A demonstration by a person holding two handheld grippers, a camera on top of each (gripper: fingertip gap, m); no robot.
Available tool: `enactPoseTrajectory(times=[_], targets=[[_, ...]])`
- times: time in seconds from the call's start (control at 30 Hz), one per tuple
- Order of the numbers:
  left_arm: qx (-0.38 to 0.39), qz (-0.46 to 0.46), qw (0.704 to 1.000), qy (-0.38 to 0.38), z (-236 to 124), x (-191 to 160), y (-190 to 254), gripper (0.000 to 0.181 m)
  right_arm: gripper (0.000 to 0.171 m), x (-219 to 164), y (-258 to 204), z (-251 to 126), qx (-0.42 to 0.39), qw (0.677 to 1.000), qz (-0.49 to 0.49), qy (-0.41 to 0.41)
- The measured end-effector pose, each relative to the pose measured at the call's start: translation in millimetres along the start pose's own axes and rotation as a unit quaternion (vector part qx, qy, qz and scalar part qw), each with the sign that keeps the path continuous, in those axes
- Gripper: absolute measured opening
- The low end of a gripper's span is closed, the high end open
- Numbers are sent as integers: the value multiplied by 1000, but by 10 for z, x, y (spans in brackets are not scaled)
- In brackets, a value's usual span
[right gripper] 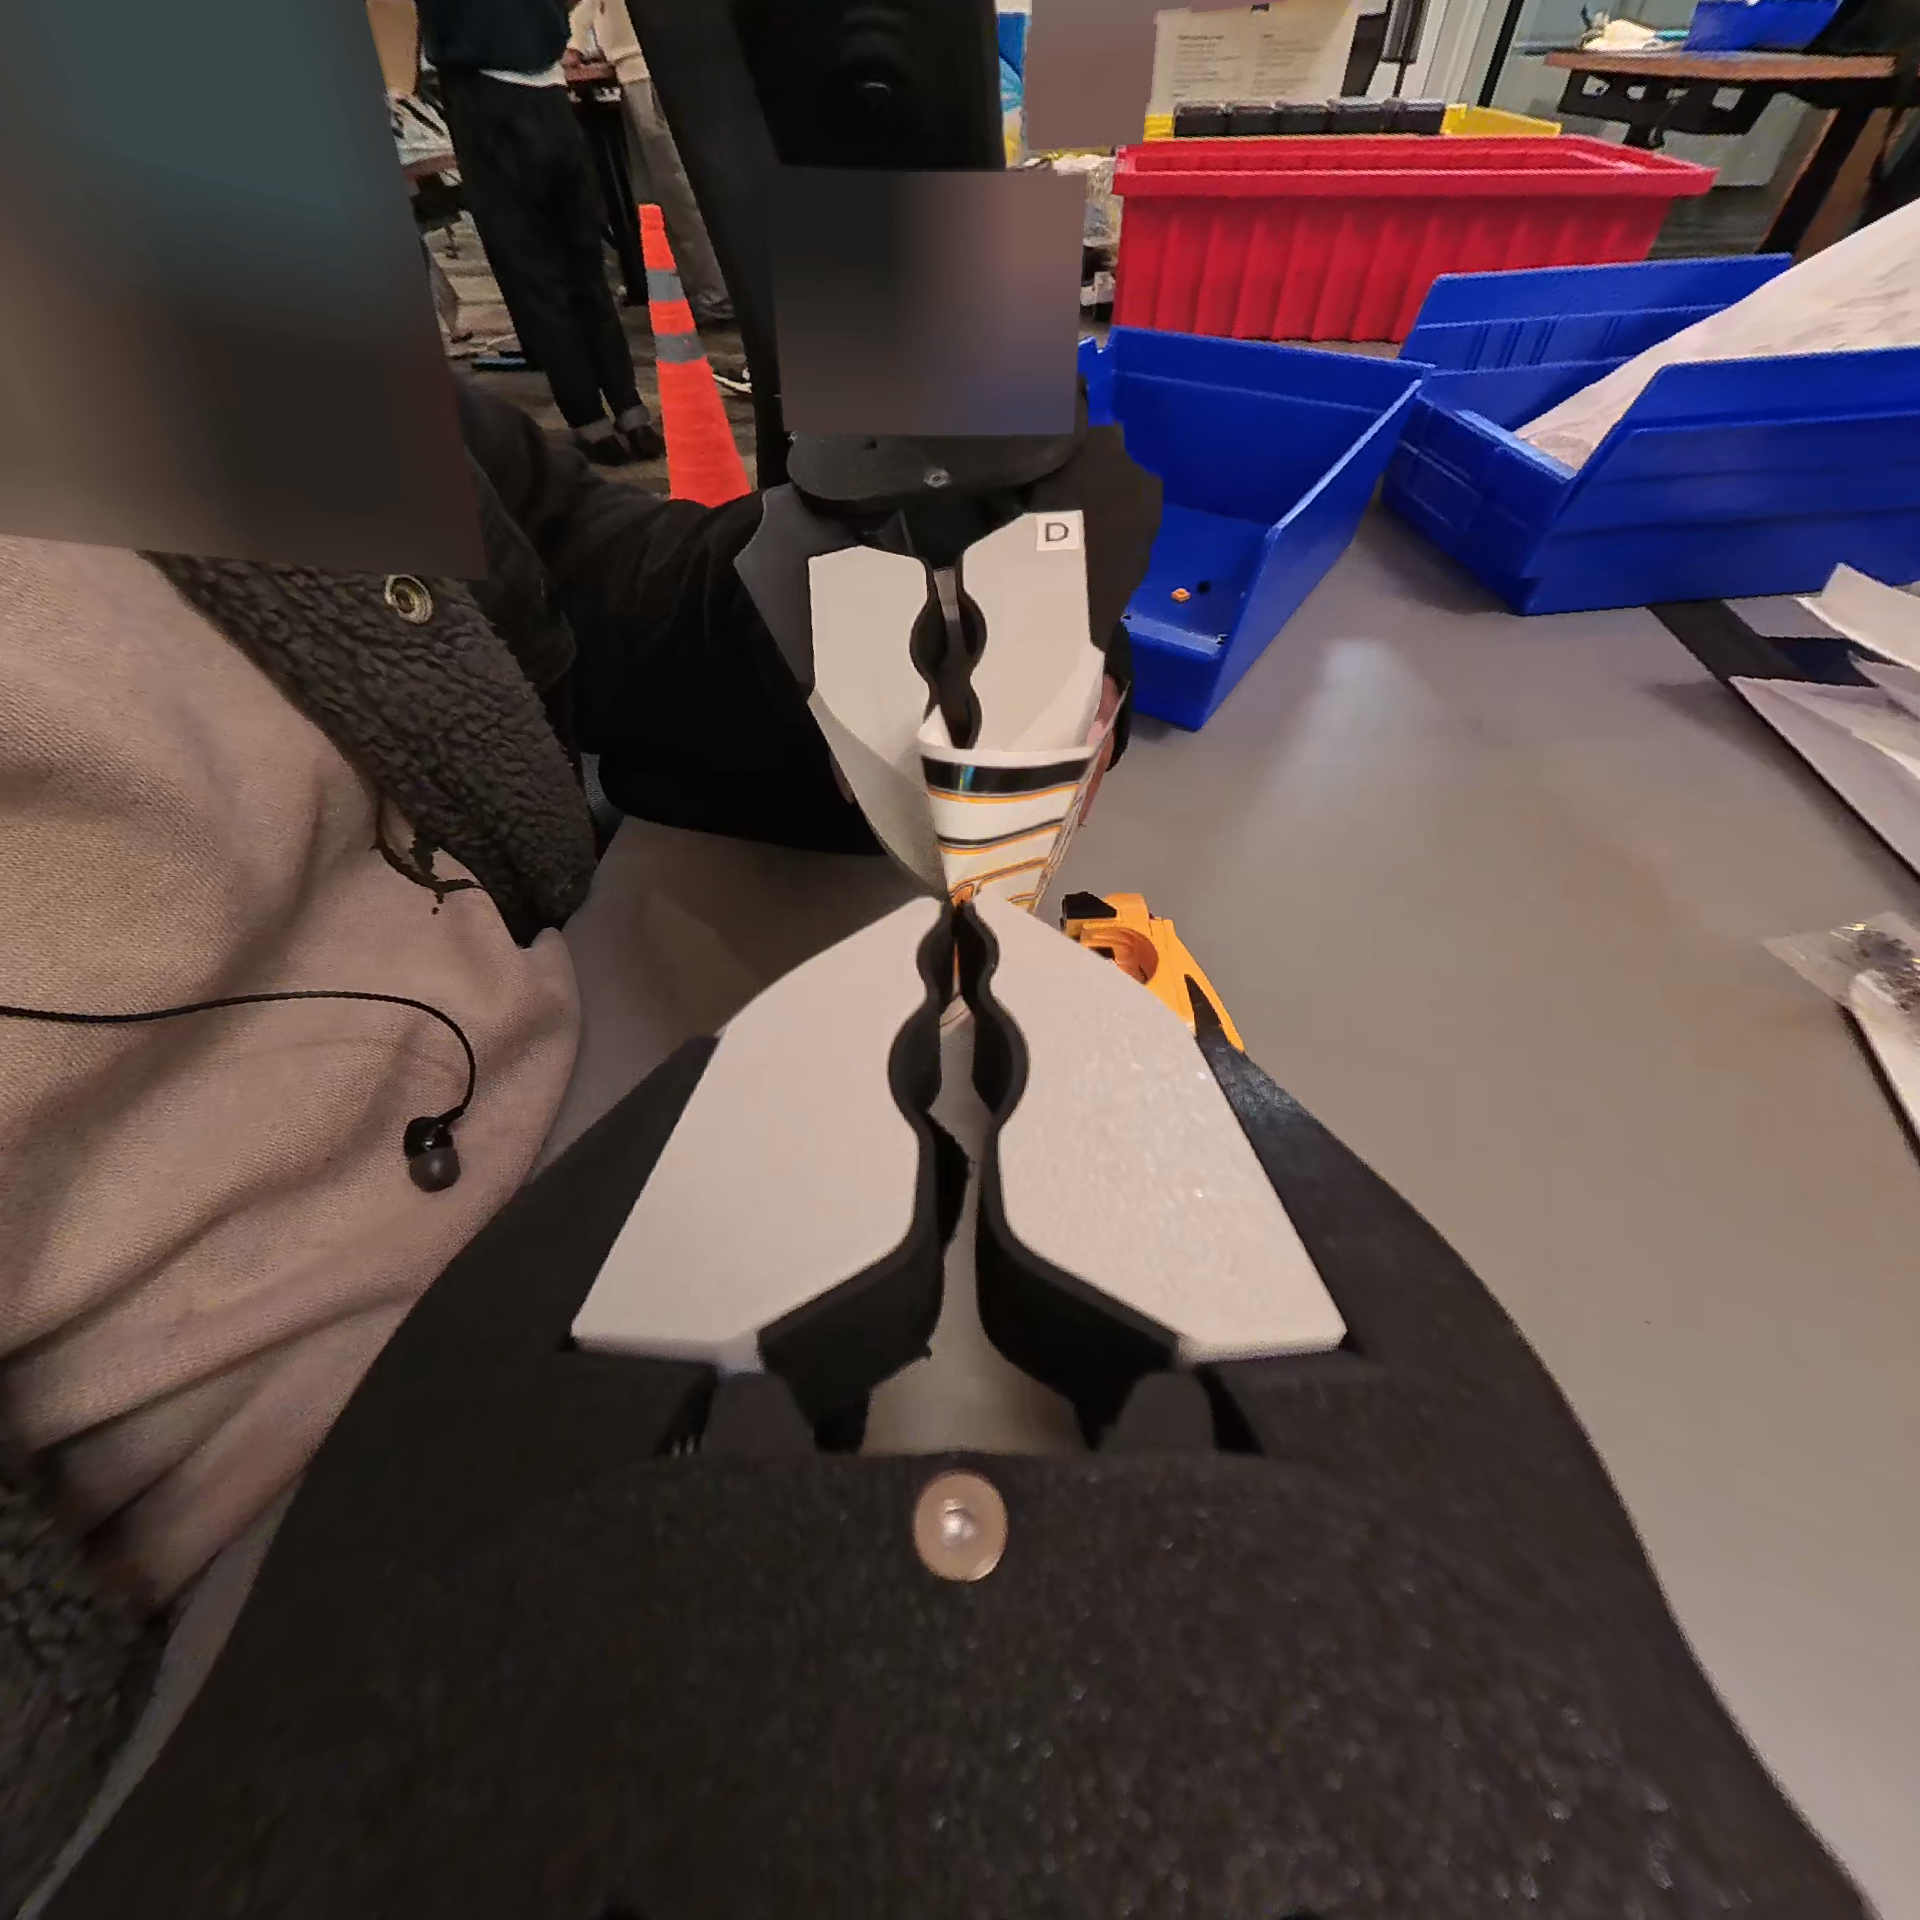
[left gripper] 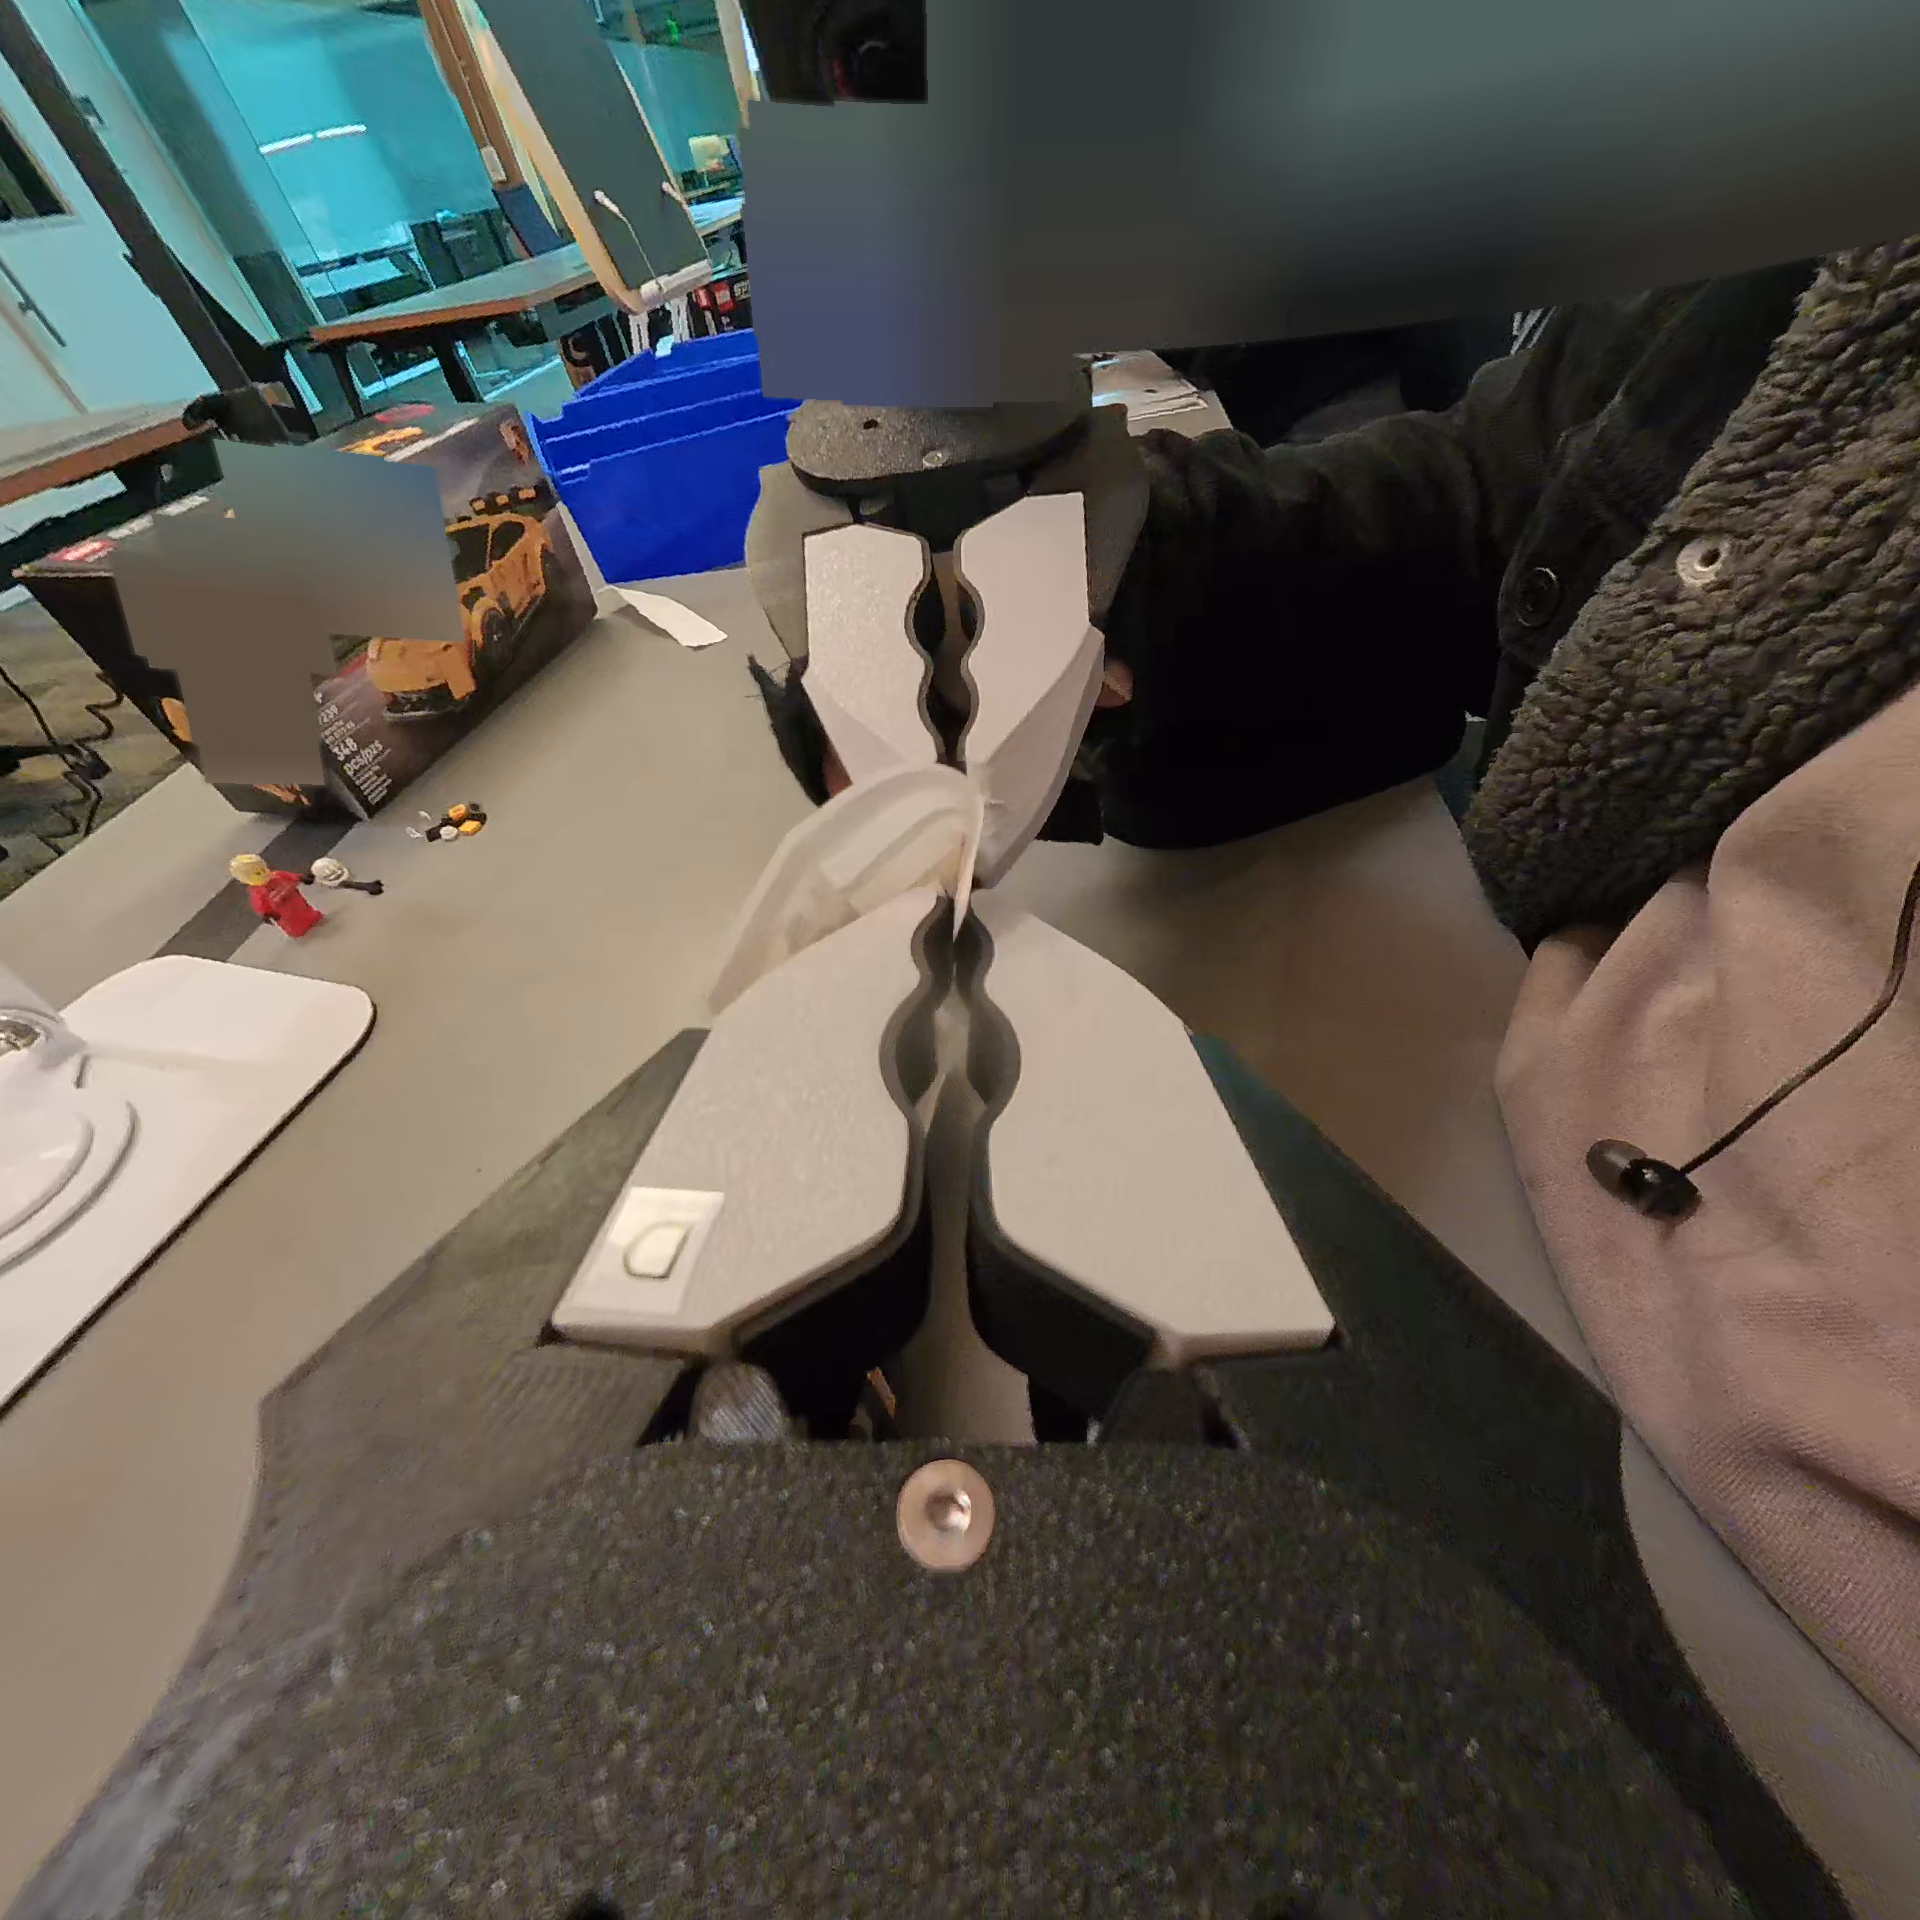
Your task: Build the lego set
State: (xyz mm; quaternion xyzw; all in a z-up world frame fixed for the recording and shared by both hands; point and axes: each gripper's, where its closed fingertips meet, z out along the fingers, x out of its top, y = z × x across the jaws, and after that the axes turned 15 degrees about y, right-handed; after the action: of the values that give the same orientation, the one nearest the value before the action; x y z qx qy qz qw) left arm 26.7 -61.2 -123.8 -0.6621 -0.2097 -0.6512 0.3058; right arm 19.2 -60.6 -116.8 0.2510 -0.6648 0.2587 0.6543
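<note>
A curled white sticker sheet (left gripper: 862,862) hangs between my two grippers above the grey table (left gripper: 520,1039). Its printed side with black and orange stripes shows in the right wrist view (right gripper: 997,821). My left gripper (left gripper: 954,920) is shut on one edge of the sheet. My right gripper (right gripper: 954,912) is shut on the sheet's opposite end and faces the left one, tips almost touching. The right gripper shows opposite in the left wrist view (left gripper: 964,764). The left gripper's fingers (right gripper: 862,665) show in the right wrist view. An orange lego car body (right gripper: 1153,956) lies on the table just beyond the right fingers.
A lego box (left gripper: 436,623), a red minifigure (left gripper: 278,894), small loose pieces (left gripper: 452,826) and a white pad (left gripper: 208,1039) lie to the left. Blue bins (right gripper: 1247,499), a red bin (right gripper: 1351,239), papers (right gripper: 1849,717) and a parts bag (right gripper: 1870,977) stand right. The person's jacket (left gripper: 1714,1143) is close. The grippers are tip to tip, or close to it. Both grippers' tips are roughly 40 cm from the red minifigure (left gripper: 278,894).
</note>
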Motion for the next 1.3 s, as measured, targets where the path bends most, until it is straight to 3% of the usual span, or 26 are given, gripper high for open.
enactPoseTrajectory(times=[0.2, 0.33, 0.43, 0.5, 0.6, 0.73, 0.87, 1.1, 1.3], targets=[[16, -24, 999, -25, -27, -93, -81, 0, 0, -86, 128, -67, -30, 999, 0, -42], [70, -2, 997, -25, -119, 80, -295, 25, 0, -169, 228, -134, -73, 988, -76, -110], [81, 52, 992, -79, -82, 27, -298, 48, 0, -223, 213, -81, -82, 979, -118, -147], [74, 72, 988, -116, -11, -85, -240, 55, 0, -269, 191, -42, -85, 970, -148, -172], [74, 101, 982, -143, 6, -177, -230, 37, 0, -277, 149, -23, -85, 958, -192, -193], [59, 77, 988, -120, 17, -115, -183, 12, 0, -186, 128, -22, -88, 951, -230, -185], [53, 75, 992, -85, 7, -30, -172, 3, 0, -70, 124, -29, -89, 960, -220, -146], [45, 72, 996, -18, -36, 137, -180, 0, 15, 53, 135, -25, -86, 978, -166, -94], [25, 108, 994, 9, -24, 187, -89, 0, 8, 88, 59, 49, -65, 985, -144, -67]])
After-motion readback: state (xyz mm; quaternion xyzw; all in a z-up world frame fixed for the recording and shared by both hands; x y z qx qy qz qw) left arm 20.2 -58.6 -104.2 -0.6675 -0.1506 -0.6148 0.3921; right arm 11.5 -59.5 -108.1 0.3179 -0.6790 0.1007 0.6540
